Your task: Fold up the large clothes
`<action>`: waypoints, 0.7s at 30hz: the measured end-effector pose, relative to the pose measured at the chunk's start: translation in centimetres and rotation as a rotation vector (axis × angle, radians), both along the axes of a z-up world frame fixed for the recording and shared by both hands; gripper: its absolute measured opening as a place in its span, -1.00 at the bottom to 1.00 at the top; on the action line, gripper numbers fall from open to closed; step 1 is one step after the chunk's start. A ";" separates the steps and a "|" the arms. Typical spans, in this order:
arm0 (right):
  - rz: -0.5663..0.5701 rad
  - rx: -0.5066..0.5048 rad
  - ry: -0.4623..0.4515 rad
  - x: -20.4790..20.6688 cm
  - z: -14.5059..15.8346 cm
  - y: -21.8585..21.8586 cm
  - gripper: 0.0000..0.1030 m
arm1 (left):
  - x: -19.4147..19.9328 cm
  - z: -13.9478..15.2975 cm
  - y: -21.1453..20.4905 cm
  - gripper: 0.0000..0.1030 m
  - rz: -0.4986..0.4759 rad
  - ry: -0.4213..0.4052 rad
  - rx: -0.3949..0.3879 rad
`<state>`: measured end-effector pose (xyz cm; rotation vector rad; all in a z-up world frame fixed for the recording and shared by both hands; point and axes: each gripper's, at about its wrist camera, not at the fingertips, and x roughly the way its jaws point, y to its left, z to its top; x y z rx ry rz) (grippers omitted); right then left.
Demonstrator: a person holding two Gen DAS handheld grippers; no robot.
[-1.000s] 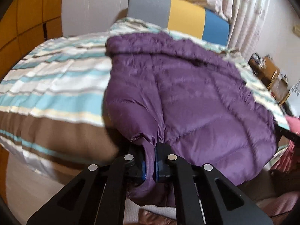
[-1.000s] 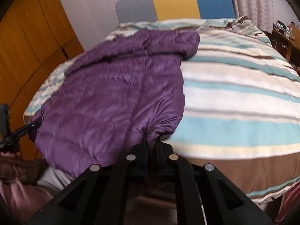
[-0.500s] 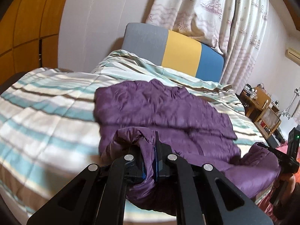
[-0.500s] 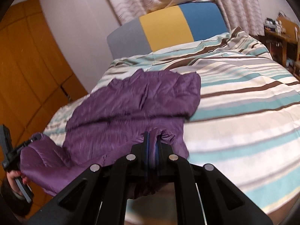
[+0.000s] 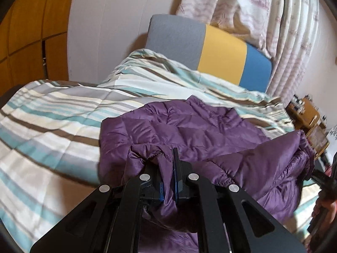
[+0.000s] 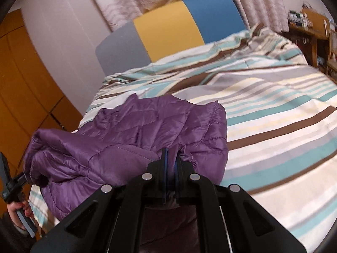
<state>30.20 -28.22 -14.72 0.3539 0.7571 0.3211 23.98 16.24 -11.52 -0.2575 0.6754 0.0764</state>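
Observation:
A purple quilted jacket [image 5: 189, 126] lies on a striped bed [image 5: 52, 126], its near hem lifted and doubled back over the rest. My left gripper [image 5: 167, 164] is shut on one corner of that hem, with purple fabric bunched between the blue pads. In the right wrist view the same jacket [image 6: 147, 126] spreads to the left, and my right gripper [image 6: 171, 162] is shut on the other hem corner. The lifted hem sags between the two grippers. The opposite gripper and the hand holding it show at the picture edges [image 6: 12, 189].
The bed's striped quilt [image 6: 273, 116] stretches far on either side of the jacket. A grey, yellow and blue headboard [image 5: 210, 48] stands at the back under patterned curtains [image 5: 252, 10]. Orange wardrobe doors [image 6: 19, 84] line one side; a wooden desk [image 6: 311, 27] stands on the other.
Both grippers have carried the jacket's near hem up and forward toward the headboard, folding the lower part over the upper. More wall, curtain and headboard now show.

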 end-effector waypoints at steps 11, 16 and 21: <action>-0.024 -0.082 0.009 4.4 -3.1 2.0 -0.90 | 4.7 -3.1 -0.4 -0.84 0.028 0.060 0.096; -0.038 0.042 0.006 4.5 -3.7 0.9 -0.39 | 3.5 -3.1 0.9 -0.60 0.042 -0.001 0.001; -0.152 0.146 -0.126 1.5 -2.3 -3.2 0.77 | 0.1 -1.9 2.2 0.94 0.123 -0.141 0.011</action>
